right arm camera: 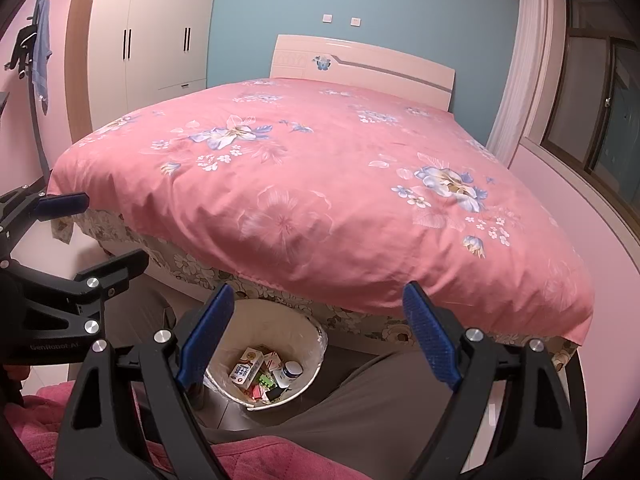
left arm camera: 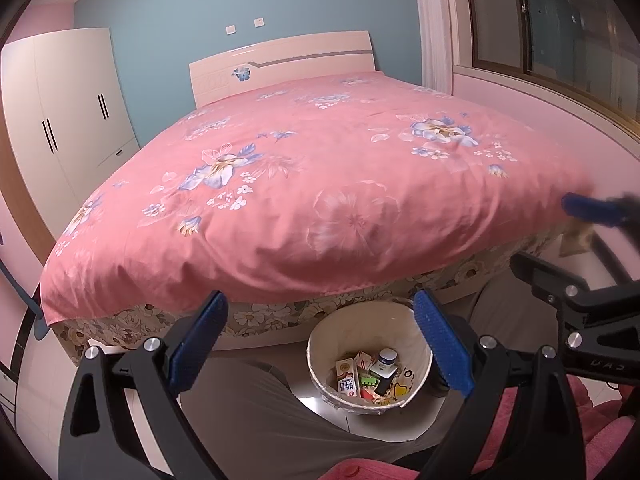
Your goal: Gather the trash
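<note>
A white trash bin stands on the floor at the foot of the bed; it also shows in the right wrist view. Inside lie small cartons, a white bottle with a dark cap and other scraps. My left gripper is open and empty, held above the bin. My right gripper is open and empty, above and to the right of the bin. Each gripper shows at the edge of the other's view.
A large bed with a pink floral cover fills the middle. A white wardrobe stands at the left, a window at the right. The person's grey trouser legs flank the bin. A pink cushion lies below.
</note>
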The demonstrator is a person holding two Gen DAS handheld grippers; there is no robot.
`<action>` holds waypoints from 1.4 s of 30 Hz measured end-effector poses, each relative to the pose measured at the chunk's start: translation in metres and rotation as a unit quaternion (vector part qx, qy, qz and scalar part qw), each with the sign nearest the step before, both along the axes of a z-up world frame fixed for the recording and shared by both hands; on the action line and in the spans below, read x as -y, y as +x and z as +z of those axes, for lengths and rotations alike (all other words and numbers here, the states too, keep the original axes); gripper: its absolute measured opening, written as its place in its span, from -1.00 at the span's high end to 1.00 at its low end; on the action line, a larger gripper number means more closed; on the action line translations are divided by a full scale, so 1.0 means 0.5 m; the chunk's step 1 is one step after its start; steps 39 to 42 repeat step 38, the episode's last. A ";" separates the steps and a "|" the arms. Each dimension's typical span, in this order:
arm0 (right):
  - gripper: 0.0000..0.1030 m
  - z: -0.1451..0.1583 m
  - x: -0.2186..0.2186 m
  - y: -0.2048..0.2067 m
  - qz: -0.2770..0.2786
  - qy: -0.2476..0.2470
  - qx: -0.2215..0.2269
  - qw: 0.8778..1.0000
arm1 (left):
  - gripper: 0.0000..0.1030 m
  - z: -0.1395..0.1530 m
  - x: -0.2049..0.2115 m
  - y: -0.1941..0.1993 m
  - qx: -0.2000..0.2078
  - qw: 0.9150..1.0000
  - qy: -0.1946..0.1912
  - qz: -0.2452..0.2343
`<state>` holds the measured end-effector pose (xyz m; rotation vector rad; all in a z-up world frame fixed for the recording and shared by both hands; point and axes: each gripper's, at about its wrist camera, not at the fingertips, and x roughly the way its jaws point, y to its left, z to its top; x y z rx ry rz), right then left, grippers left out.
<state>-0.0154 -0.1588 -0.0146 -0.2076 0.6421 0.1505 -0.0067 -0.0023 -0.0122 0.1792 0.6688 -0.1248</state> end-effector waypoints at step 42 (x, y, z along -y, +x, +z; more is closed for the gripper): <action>-0.65 -0.002 -0.001 -0.001 0.002 0.000 -0.003 1.000 | -0.85 0.002 -0.003 0.002 0.000 1.000 0.001 0.002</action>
